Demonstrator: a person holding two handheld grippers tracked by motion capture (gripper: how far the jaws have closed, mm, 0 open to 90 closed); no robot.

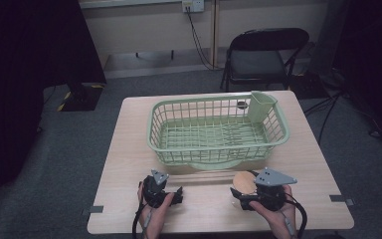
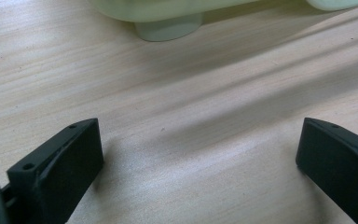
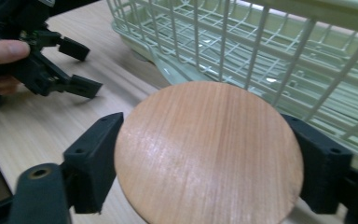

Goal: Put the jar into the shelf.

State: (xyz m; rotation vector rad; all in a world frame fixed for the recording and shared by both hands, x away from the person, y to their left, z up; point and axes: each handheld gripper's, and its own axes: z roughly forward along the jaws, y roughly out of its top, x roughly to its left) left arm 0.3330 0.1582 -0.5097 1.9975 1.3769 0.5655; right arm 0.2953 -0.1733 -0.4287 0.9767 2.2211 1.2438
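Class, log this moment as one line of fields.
left gripper: open, over bare table | right gripper: shut on wooden disc | basket: mid-table, cup in its corner

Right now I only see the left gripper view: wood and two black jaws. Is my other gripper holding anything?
Observer: Yes. The right gripper is shut on a round wooden disc.
Operator: Is that green lump ahead a bowl?
Observer: No, it is the foot of a green wire basket.
Operator: Is anything inside it?
Observer: A small green cup sits in its far right corner.
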